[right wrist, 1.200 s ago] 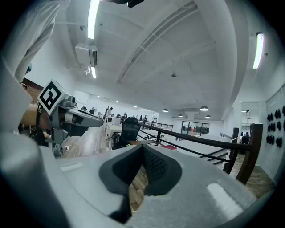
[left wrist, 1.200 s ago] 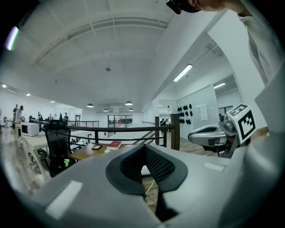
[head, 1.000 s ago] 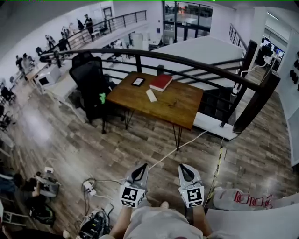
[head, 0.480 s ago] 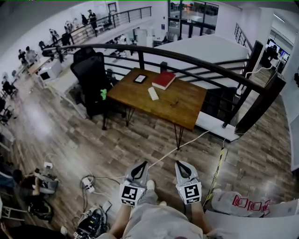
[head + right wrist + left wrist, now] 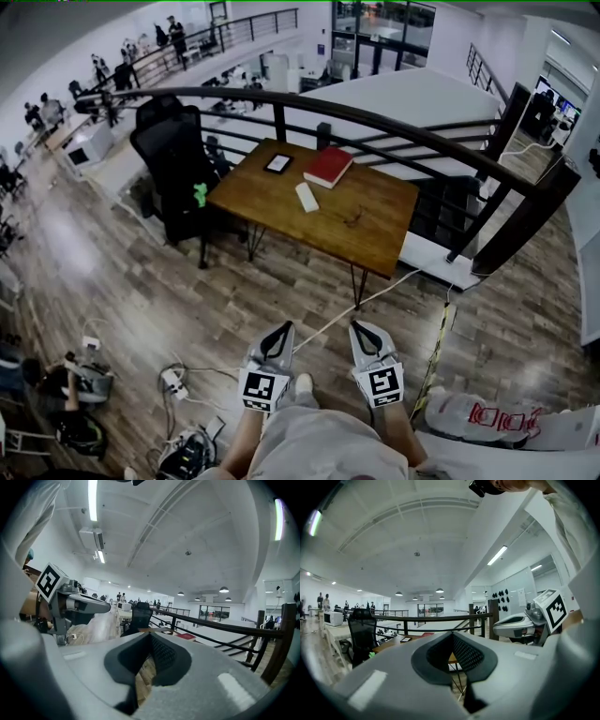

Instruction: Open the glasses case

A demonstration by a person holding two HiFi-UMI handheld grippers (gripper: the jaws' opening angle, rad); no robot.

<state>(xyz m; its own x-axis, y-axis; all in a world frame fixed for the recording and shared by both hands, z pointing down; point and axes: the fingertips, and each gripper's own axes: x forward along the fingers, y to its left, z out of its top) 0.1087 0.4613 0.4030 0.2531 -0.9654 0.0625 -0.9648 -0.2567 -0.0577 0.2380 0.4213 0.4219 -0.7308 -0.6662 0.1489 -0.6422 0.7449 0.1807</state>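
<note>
Left claw [image 5: 279, 330], right claw [image 5: 362, 330] pressed together, empty, well apart from desk [image 5: 386, 202]. White glasses case [image 5: 306, 197] near red book [image 5: 327, 166]. Risk: unspread claws shove case, sliding it.

Head view steeply down, both others level, sharing distant table [image 5: 375, 211]

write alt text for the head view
The grey left gripper and right gripper, both shut and empty, point over a wood-plank floor toward a brown wooden table by a black railing. On it lie a red book, a white oblong case, a small dark tablet and glasses.
</note>
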